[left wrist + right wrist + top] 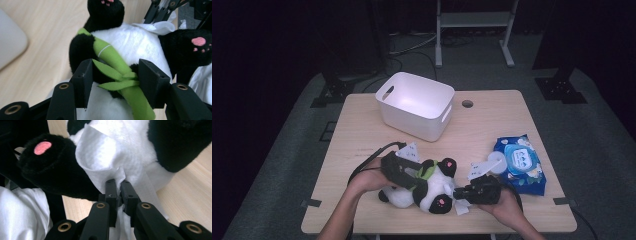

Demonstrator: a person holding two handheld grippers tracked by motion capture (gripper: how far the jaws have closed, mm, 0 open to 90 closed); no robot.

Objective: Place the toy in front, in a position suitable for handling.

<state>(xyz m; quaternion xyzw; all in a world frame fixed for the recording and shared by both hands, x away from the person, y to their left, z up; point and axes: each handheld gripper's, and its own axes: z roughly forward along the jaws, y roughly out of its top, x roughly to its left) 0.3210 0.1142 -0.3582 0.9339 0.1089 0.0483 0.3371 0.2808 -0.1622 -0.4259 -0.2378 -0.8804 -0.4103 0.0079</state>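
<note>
- Panda (pixel 427 187) lies on desk (pixel 362 130), near front edge, in front of bin (pixel 416 105).
- Left tongs (pixel 115 76) clamp panda's body and its bamboo (pixel 112 58), from panda's left.
- Right tongs (pixel 118 185) pinch wipe (pixel 100 157) against panda's belly, from panda's right.

White bin (pixel 416 105) blocks centre back; wipes pack (pixel 519 163) crowds right.
</note>
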